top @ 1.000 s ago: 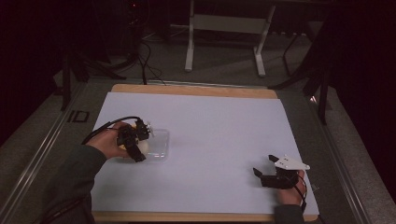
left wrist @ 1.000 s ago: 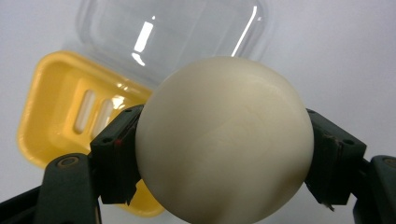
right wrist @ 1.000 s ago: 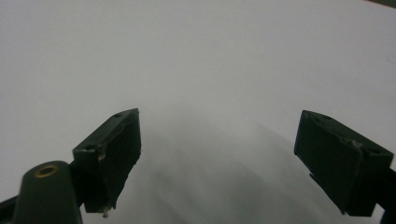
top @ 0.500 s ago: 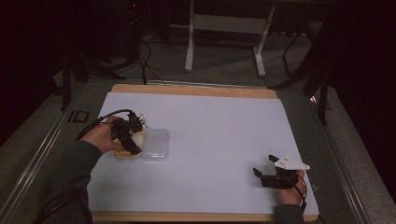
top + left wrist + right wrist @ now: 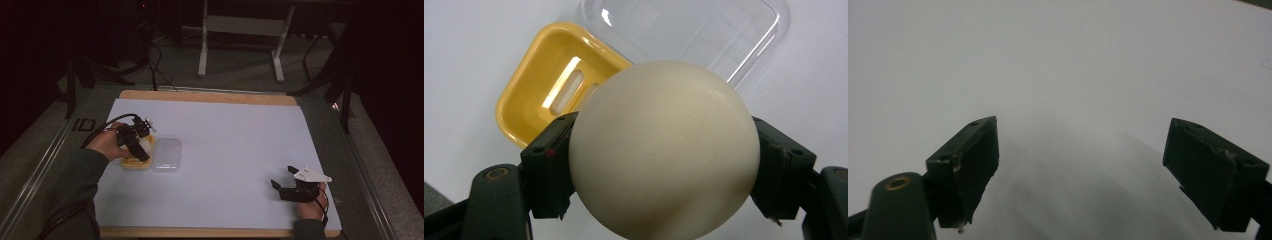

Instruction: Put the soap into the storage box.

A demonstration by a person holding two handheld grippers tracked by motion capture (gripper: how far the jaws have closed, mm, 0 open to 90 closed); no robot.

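left gripper (image 5: 664, 165): one; its two black jaws are partly closed and pressed on either side of the cream soap, which sits clamped between the pads.
cream soap (image 5: 664, 150): one; a smooth rounded oval bar with a faint stamped mark on its face, held clear above the yellow dish, overlapping its right part in the left gripper view.
left gripper from above (image 5: 135, 142): in the high view it is in the person's left hand (image 5: 107, 145), over the yellow dish at the left part of the table.
yellow dish (image 5: 549, 82): one; a rounded rectangular soap tray with two slots in its floor, nothing lying in it, resting on the white sheet.
clear lid (image 5: 694, 30): one; a transparent rounded rectangular cover, lying just beside the yellow dish and touching or nearly touching its edge.
dish and lid from above: the yellow dish (image 5: 134, 164) sits left of the clear lid (image 5: 167, 155), side by side.
right gripper (image 5: 1080, 165): one; jaws spread wide with nothing between them, only bare white sheet beyond.
right gripper from above (image 5: 285, 186): near the front right corner, well apart from the dish and lid, held in the person's right hand (image 5: 310, 205).
white sheet (image 5: 235, 145): one; covers the wooden table (image 5: 210, 96).
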